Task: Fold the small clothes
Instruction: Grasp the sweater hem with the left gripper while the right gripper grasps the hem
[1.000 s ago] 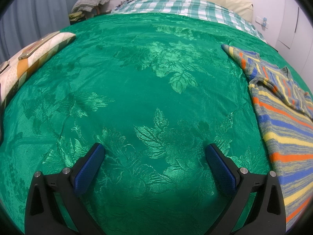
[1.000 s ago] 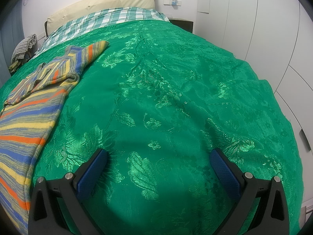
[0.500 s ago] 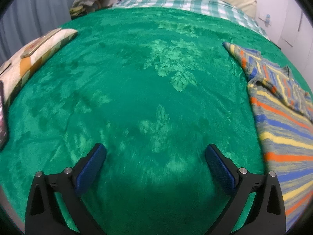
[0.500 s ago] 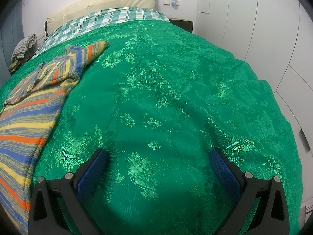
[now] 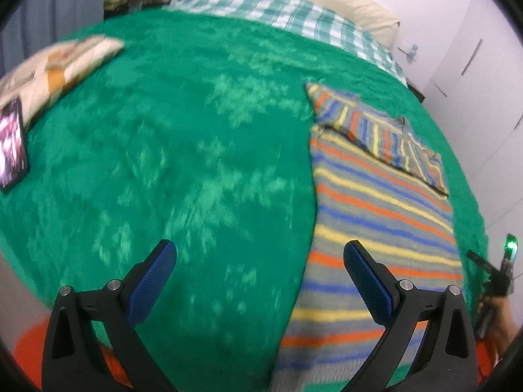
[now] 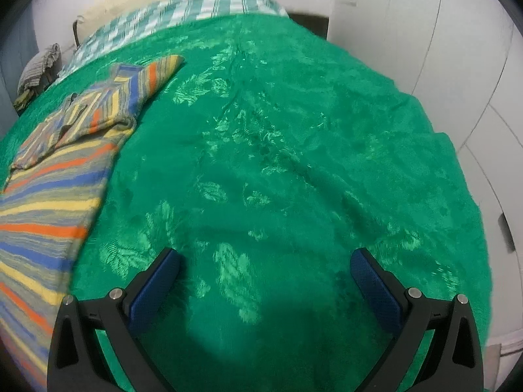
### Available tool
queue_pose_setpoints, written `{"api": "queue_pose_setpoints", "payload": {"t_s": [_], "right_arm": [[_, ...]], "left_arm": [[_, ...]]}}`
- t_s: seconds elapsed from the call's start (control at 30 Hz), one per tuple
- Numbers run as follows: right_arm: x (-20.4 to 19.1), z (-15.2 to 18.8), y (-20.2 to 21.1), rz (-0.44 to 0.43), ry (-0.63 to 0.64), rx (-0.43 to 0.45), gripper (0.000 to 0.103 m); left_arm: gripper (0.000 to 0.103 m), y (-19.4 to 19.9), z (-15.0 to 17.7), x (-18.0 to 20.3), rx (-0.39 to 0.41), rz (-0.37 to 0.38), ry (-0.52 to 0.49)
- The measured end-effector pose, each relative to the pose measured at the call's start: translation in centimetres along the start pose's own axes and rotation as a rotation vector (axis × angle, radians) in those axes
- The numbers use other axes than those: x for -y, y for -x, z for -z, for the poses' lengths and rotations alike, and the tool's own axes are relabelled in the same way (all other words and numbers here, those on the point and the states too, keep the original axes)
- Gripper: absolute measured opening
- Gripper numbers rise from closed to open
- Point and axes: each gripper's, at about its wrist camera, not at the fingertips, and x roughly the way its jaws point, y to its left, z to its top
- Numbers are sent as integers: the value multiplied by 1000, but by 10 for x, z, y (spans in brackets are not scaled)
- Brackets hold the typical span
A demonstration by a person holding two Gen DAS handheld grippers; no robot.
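A striped knit garment in orange, blue, yellow and grey lies flat on the green bedspread, with a sleeve folded across its far end. My left gripper is open above the bedspread, and its right finger hangs over the garment's left edge. In the right wrist view the same garment lies at the left, its sleeve pointing toward the pillows. My right gripper is open over bare bedspread, to the right of the garment. Nothing is held.
A cream patterned cushion and a phone with a lit screen lie at the bed's left edge. A checked sheet and pillows are at the head. White wardrobe doors stand right of the bed. The other gripper shows at far right.
My left gripper has pulled back and swung right, so the garment now reaches under its right finger. My right gripper has risen and drawn back slightly. Both stay open.
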Motion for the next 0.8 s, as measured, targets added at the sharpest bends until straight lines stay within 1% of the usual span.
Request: {"api": "queue_pose_setpoints", "payload": {"t_s": [0.07,0.13,0.2,0.23,0.27,0.3,0.33,0.37,0.4,0.43,0.47,0.5,0.53,0.57,0.6,0.63,0.67,0.73,0.8], "right_arm": [[1,-1,21,-39,-24,25,102],[-2,2,47,-101,-11,39,102],[-10,13,67,-176,12,0,102],[-14,22,73,-217,15,-35,102],[-19,31,77,-260,15,-80,102],[-24,42,80,-306,13,-137,102],[-29,53,82,-343,10,-186,99],[-35,66,83,-380,7,-246,95],[-38,73,82,-395,6,-284,94],[-44,82,80,-403,4,-325,90],[-48,90,76,-402,-1,-366,87],[-51,95,71,-401,-6,-400,84],[-55,100,64,-402,-3,-433,67],[-59,103,57,-397,13,-461,36],[-63,106,51,-387,35,-489,17],[-63,105,48,-410,36,-515,6],[-62,104,50,-431,25,-517,6],[-55,91,59,-464,13,-493,6],[-44,71,69,-521,-38,-441,6]], "left_arm": [[102,-5,9,-3,-32,1,2],[101,-12,22,1,-74,-2,-23],[101,-16,34,7,-114,13,-47],[101,-17,39,10,-138,24,-61],[98,-19,45,15,-166,34,-82],[91,-20,52,21,-197,44,-110],[85,-22,57,28,-227,54,-138],[76,-24,62,33,-260,60,-166],[69,-26,68,39,-292,64,-192],[65,-27,73,46,-319,60,-221],[52,-28,76,51,-333,48,-249],[24,-29,80,57,-346,30,-282],[8,-30,82,61,-364,35,-301],[5,-30,82,64,-382,53,-301],[5,-27,81,66,-382,42,-304],[4,-25,80,68,-383,46,-306],[4,-20,76,68,-384,66,-296],[4,-8,60,68,-368,129,-247],[4,3,35,71,-332,193,-204]]}}
